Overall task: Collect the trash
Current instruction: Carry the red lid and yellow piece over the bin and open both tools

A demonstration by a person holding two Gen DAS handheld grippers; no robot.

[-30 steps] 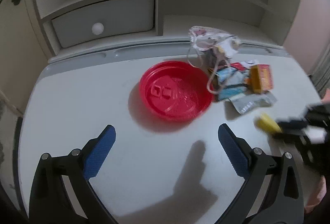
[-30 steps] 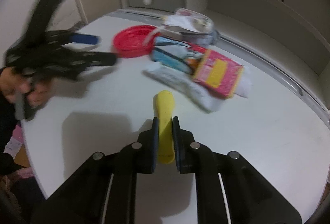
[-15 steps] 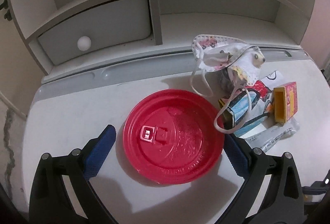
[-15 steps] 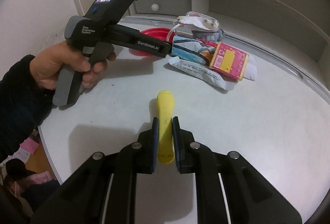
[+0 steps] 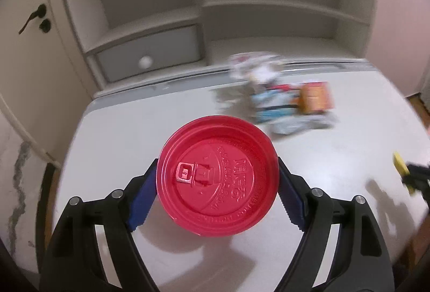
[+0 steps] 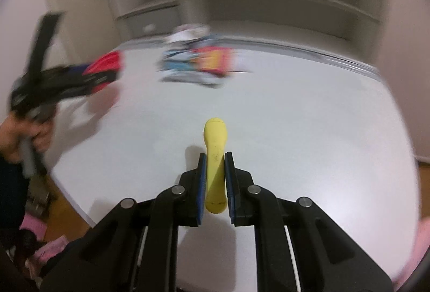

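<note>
My left gripper (image 5: 217, 179) is shut on a round red plastic lid (image 5: 218, 175) and holds it above the white table (image 5: 121, 130); its blue pads press the lid's two sides. My right gripper (image 6: 215, 168) is shut on a yellow plastic piece (image 6: 215, 157) that sticks out forward over the table. A blurred pile of trash (image 5: 285, 101) lies at the back of the table: a face mask, wrappers and a red-yellow box. In the right wrist view the pile (image 6: 199, 63) is far ahead, and the left gripper with the red lid (image 6: 104, 68) is at the left.
A white shelf unit with a drawer (image 5: 150, 55) stands behind the table. A door with a dark handle (image 5: 29, 20) is at the far left. The table edge drops to the floor (image 6: 61, 206) at the left. The right gripper shows at the right edge (image 5: 414, 179).
My left gripper closed on the red lid and lifted it off the table, drawing back from the shelf. My right gripper kept the yellow piece and pulled back from the pile.
</note>
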